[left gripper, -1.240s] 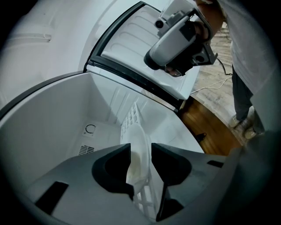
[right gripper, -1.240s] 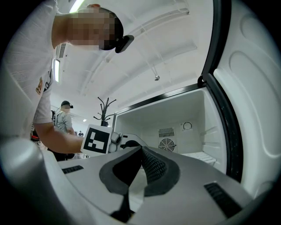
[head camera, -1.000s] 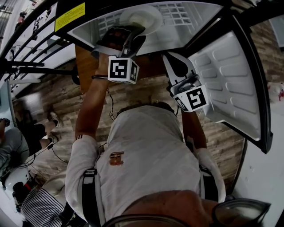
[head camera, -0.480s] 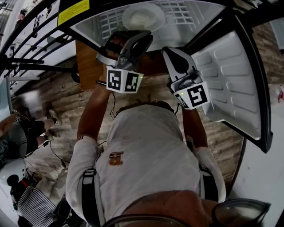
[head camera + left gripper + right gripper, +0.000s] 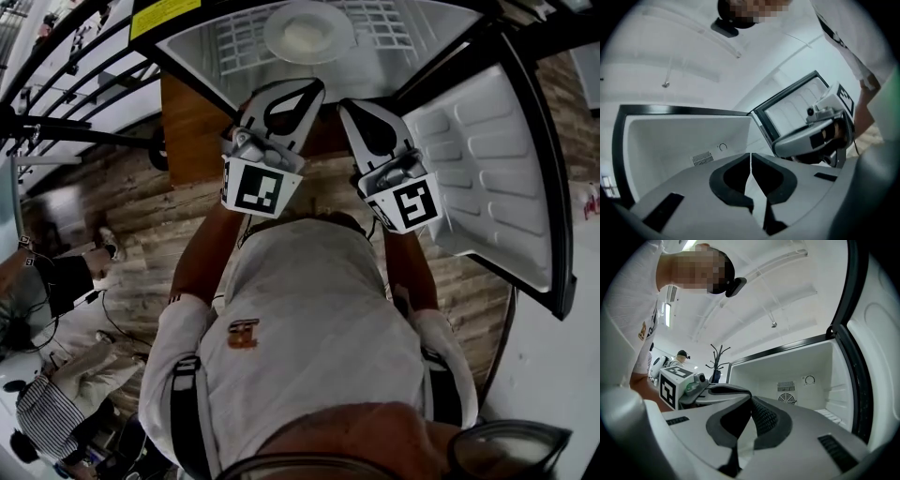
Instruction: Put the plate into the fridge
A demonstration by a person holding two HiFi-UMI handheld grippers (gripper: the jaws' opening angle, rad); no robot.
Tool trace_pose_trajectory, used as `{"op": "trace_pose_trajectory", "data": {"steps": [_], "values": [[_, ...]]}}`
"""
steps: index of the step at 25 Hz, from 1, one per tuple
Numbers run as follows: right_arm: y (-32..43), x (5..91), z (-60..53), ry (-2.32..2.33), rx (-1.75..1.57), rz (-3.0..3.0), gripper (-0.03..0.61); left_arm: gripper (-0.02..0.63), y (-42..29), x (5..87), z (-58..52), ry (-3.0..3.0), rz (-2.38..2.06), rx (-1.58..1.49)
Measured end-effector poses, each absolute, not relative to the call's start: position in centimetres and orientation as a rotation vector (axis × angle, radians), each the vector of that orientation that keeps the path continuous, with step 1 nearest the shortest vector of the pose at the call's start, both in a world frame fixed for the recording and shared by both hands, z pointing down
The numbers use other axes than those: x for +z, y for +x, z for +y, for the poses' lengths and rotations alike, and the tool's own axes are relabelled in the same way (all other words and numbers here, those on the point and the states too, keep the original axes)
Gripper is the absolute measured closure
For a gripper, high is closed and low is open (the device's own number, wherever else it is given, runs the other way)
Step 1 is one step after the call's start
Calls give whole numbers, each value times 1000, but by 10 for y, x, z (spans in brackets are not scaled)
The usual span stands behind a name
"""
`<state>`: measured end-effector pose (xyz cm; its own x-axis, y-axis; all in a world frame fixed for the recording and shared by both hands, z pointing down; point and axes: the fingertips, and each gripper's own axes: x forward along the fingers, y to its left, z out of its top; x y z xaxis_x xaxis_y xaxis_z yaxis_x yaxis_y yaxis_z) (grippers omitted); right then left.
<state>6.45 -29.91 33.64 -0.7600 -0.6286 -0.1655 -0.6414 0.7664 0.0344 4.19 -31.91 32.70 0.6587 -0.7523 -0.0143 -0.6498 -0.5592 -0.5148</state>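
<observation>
A white plate (image 5: 307, 31) lies on the wire shelf (image 5: 380, 23) inside the open fridge (image 5: 422, 52), at the top of the head view. My left gripper (image 5: 314, 84) hangs just below and in front of the plate, clear of it. Its jaws are closing tip to tip, and nothing is between them (image 5: 750, 154). Beside it on the right, my right gripper (image 5: 345, 103) is shut and empty, pointing into the fridge cavity (image 5: 751, 399). The plate is out of sight in both gripper views.
The fridge door (image 5: 487, 178) stands swung open at the right. A brown wooden panel (image 5: 192, 131) sits left of the fridge opening. People are on the floor at the far left (image 5: 47, 281). A coat stand (image 5: 717, 359) rises behind the left gripper (image 5: 689, 385).
The left gripper let go of the plate, drew back toward me and closed its jaws. The plate stays on the shelf. The right gripper has barely moved.
</observation>
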Motion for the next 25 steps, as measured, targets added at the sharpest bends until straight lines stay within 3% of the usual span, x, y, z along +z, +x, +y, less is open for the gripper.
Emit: {"op": "trace_pose_trajectory", "data": {"steps": [25], "values": [[41,329,-262,-1025,159,2812,546,594,20,330,-278,-2719,1197,38]]}}
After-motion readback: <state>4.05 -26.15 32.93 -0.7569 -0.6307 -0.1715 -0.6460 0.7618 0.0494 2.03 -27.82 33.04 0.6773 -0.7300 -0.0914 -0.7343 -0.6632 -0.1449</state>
